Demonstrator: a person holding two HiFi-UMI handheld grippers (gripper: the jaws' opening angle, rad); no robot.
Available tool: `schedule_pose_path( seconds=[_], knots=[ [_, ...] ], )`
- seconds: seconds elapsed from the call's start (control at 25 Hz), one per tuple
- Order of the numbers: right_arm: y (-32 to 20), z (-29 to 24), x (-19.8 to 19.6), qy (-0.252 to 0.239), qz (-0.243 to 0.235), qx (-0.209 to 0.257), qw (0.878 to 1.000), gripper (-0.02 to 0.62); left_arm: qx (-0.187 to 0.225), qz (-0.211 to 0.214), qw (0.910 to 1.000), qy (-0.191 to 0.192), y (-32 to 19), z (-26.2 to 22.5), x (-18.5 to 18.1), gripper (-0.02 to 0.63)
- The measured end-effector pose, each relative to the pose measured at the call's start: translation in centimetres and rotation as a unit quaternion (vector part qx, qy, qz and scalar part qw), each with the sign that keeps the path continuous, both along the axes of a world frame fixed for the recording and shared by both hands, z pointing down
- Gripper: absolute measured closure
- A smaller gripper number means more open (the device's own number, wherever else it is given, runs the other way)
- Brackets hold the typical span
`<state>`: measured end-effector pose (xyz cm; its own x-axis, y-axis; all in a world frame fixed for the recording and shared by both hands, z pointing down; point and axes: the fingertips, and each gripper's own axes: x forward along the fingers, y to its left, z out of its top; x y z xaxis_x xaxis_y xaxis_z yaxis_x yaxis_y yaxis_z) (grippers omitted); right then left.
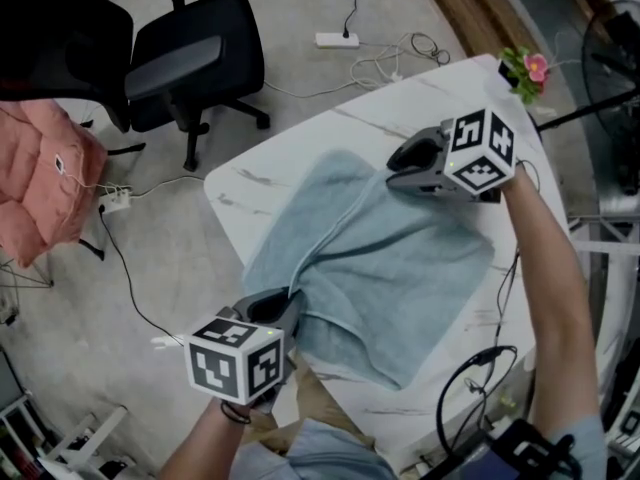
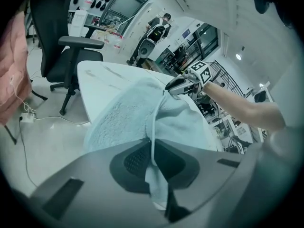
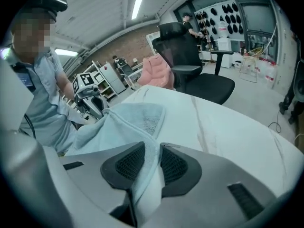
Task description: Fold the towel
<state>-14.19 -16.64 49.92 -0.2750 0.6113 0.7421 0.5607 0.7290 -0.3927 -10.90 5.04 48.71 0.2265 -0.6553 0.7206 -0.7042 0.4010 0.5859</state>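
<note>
So, surface [image 1: 250, 183]: white slab with faint grey marble veining, smooth, rounded corners.
floor [image 1: 180, 258]: mottled grey, hard finish.
towel [image 1: 400, 268]: pale blue terry with looped pile and a corded hem. It is spread across the surface, and its near edge hangs off the rim. A raised ridge of cloth runs from one gripper to the other.
chair [image 1: 195, 48]: black office type with padded seat and arms, star base on castors. It stands on the floor beyond the surface.
pink garment [image 1: 40, 183]: quilted and puffy, slumped at far left.
left gripper [image 1: 282, 306]: grey moulded shell with dark mesh-textured pads. Jaws nearly together, pinching the thin hem at the towel's near corner.
right gripper [image 1: 400, 163]: same build. Jaws clamped on a thicker bunched fold at the towel's far edge, with cloth filling the gap.
power strip [image 1: 337, 40]: white oblong bar on the floor, thin cables trailing from it.
flowers [image 1: 528, 68]: pink bloom with green leaves, at the surface's far corner.
</note>
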Motion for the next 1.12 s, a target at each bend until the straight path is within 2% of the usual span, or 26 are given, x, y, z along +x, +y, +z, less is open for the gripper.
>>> schedule_pose_path(
  seconds=[0.16,0.32,0.6,0.8,0.96,1.12],
  knots=[
    [-0.6,-0.2,-0.2,-0.004,0.033,-0.034,0.999,0.549,0.001,0.000,1.0000,-0.003,0.4,-0.3,-0.1,0.581],
    [-1.2,-1.9,-0.1,-0.026,0.060,-0.052,0.996,0.563,0.012,-0.004,0.9999,-0.005,0.4,-1.1,-0.7,0.581],
    [-1.5,-8.0,-0.4,-0.098,0.084,-0.009,0.992,0.566,0.046,0.010,0.9989,-0.008,0.6,-4.5,-0.2,0.581],
    [-1.1,-13.3,0.1,-0.162,0.084,0.019,0.983,0.566,0.090,0.024,0.9956,0.005,0.7,-8.8,2.6,0.581],
    [-0.3,-16.5,-0.3,-0.198,0.080,0.031,0.976,0.566,0.111,0.020,0.9936,0.010,1.2,-11.1,3.8,0.581],
    [1.2,-18.8,-1.8,-0.221,0.063,0.032,0.973,0.566,0.121,0.005,0.9926,0.009,2.6,-13.2,3.3,0.581]
  ],
)
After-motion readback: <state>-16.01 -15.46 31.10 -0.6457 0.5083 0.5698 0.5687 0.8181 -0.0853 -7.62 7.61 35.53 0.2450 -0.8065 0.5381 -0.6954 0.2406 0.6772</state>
